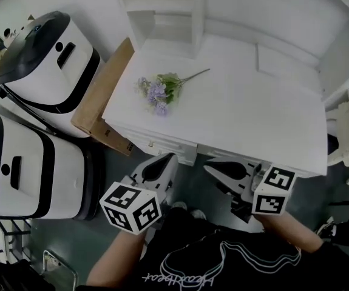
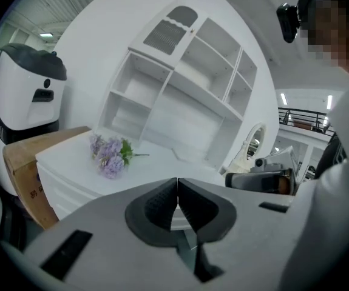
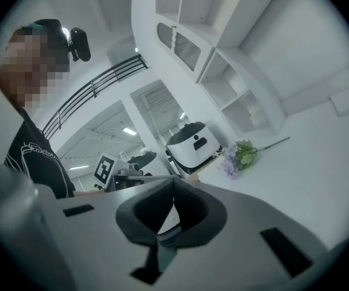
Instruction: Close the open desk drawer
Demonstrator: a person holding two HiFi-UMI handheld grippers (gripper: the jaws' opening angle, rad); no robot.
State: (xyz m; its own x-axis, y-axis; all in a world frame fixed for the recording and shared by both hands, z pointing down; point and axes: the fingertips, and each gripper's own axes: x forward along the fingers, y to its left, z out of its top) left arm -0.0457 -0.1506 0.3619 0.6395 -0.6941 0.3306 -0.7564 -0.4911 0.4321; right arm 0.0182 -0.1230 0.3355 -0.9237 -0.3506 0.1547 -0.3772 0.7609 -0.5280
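Left claw and right claw, both pressed together and empty, hover before the table, probably to push its drawer.

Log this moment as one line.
left tool shut, empty | right tool shut, empty | both near desk front, contact unclear | flowers on desk
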